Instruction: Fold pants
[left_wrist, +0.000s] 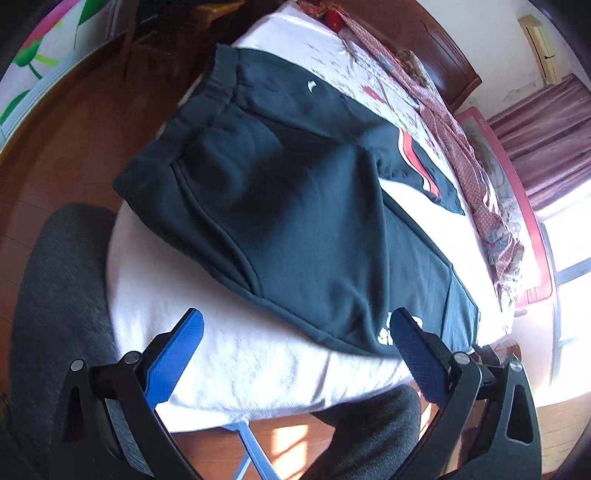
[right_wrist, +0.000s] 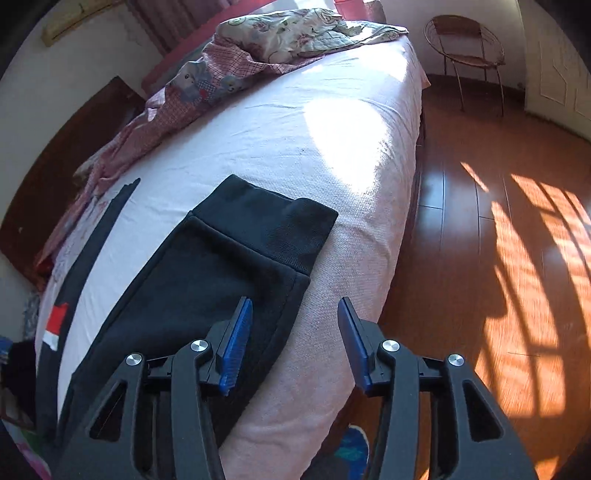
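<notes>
Left wrist view: my left gripper (left_wrist: 295, 332) hangs over the near edge of the bed (left_wrist: 229, 354), jaws spread wide with nothing between them. The dark pants (left_wrist: 295, 221) lie flat on the white sheet just ahead, waistband at the far left, printed hem beside the right finger.

Right wrist view: my right gripper (right_wrist: 295, 325) is parted, holding nothing; its left finger sits above the pants' (right_wrist: 207, 273) cuffed leg end, its right finger above bare sheet near the bed (right_wrist: 332, 147) edge. A crumpled quilt (right_wrist: 258, 48) lies at the far end.
</notes>
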